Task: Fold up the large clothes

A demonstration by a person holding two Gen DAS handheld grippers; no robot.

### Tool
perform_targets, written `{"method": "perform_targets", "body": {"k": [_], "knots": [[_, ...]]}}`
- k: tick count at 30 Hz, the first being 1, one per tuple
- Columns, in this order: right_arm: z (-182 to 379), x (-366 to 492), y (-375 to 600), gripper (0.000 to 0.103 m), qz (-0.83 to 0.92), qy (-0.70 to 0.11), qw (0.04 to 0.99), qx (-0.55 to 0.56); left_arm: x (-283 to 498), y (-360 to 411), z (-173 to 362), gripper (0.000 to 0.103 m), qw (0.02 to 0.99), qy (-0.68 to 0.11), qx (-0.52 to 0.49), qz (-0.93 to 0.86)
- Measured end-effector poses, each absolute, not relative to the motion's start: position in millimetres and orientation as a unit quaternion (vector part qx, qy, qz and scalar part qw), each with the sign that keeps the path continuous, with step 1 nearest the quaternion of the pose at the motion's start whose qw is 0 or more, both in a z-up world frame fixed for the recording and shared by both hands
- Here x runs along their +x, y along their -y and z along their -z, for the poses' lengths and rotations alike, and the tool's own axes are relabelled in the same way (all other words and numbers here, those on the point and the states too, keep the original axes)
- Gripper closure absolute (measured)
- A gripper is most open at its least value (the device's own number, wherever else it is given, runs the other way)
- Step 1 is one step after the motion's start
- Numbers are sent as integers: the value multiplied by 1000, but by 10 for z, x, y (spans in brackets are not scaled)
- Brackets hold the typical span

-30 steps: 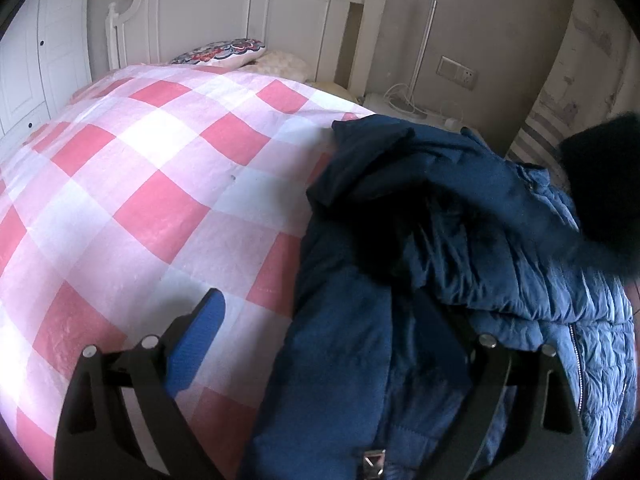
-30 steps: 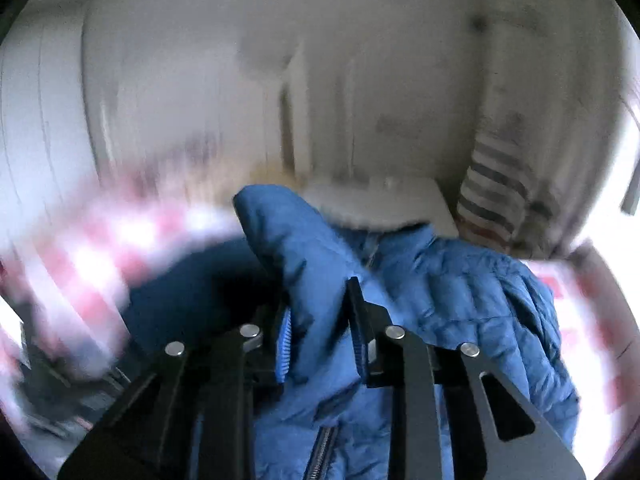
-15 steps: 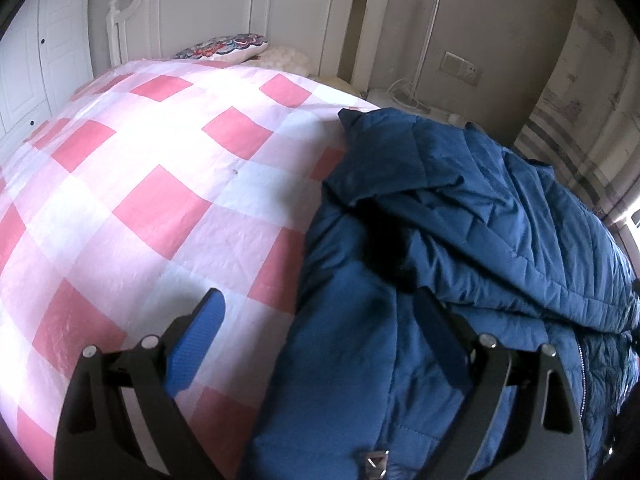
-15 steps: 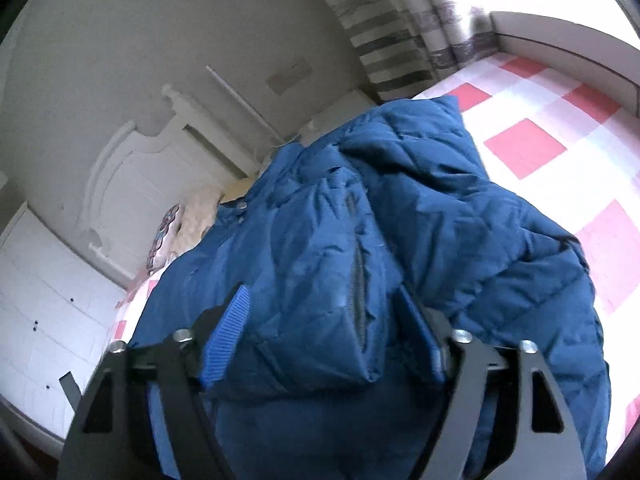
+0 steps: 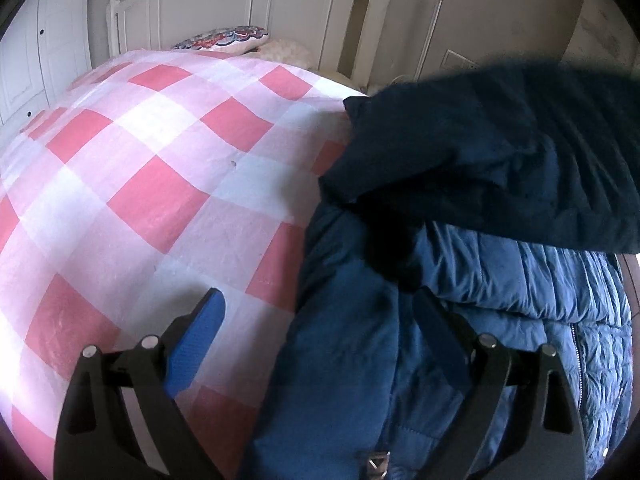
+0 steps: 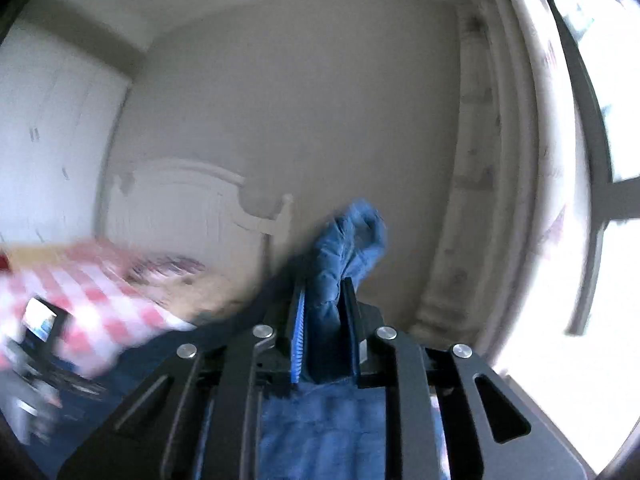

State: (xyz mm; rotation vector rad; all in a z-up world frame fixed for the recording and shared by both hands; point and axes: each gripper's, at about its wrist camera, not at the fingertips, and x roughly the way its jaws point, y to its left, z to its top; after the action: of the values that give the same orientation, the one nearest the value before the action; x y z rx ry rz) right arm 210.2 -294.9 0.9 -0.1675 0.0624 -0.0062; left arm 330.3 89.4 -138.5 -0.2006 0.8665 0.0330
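1. Looking down from the left wrist: the blue puffer jacket (image 5: 460,280) lies on the right part of the pink-and-white checked duvet (image 5: 140,184), and a dark fold of it is lifted across the upper right of the frame.
2. Left gripper (image 5: 320,320) has its jaws spread wide. One blue pad (image 5: 196,348) hangs over bare duvet; the other finger sits over jacket fabric. Nothing is pinched between them.
3. Only this view shows the jacket's quilted lower panel with its zipper (image 5: 576,356), the patterned pillow (image 5: 224,38) and the white headboard (image 5: 248,4) in sharp detail.
4. Right wrist view is motion-blurred and points roughly level at the wall. It alone shows the grip: right gripper (image 6: 322,320) is clamped narrow on a bunched piece of the jacket (image 6: 344,248), which sticks up past the fingertips.
5. More jacket fabric hangs below the right gripper's body.
6. Right view also shows the bright window (image 6: 600,200) at right and a blurred small screen (image 6: 40,316) at the left edge; neither appears in the left view.
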Motion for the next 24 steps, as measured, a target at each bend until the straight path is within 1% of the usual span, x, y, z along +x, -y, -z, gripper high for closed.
{"method": "perform_targets", "body": {"k": [2, 5, 6, 7, 8, 11, 14, 16, 17, 18, 19, 20, 21, 24], "knots": [[296, 2467, 3261, 84, 18, -120, 992, -21, 3300, -912, 1389, 9, 902, -419, -101, -16], [1010, 2943, 3821, 84, 71, -302, 947, 86, 3304, -915, 1394, 9, 902, -420, -102, -15], [1145, 2982, 3920, 84, 82, -327, 935, 108, 3304, -910, 1396, 9, 902, -420, -101, -15], [1255, 2945, 4084, 83, 69, -327, 929, 159, 3303, -905, 1397, 9, 902, -420, -101, -14], [1231, 2921, 4132, 83, 71, -322, 929, 170, 3304, -903, 1400, 9, 902, -420, -101, -14], [1086, 2893, 4067, 83, 94, -325, 931, 139, 3303, -908, 1397, 9, 901, -421, -103, -13], [932, 2785, 3967, 81, 92, -317, 933, 145, 3302, -912, 1398, 9, 901, -421, -104, -14], [809, 2730, 3810, 76, 112, -291, 941, 129, 3305, -914, 1402, 9, 900, -423, -103, -14], [721, 2706, 3738, 68, 113, -271, 949, 117, 3301, -912, 1399, 9, 900, -424, -101, -15], [681, 2711, 3663, 55, 107, -260, 954, 105, 3307, -913, 1397, 9, 900, -424, -100, -15], [649, 2749, 3597, 38, 99, -255, 958, 90, 3303, -912, 1391, 9, 900, -423, -100, -16], [651, 2819, 3494, 31, 87, -263, 959, 66, 3295, -911, 1384, 9, 901, -422, -100, -19], [704, 2916, 3408, 28, 72, -283, 955, 44, 3278, -909, 1365, 9, 903, -418, -97, -22], [1079, 3222, 3312, 27, 64, -383, 921, -1, 3218, -863, 1212, 10, 906, -414, -80, -27]]}}
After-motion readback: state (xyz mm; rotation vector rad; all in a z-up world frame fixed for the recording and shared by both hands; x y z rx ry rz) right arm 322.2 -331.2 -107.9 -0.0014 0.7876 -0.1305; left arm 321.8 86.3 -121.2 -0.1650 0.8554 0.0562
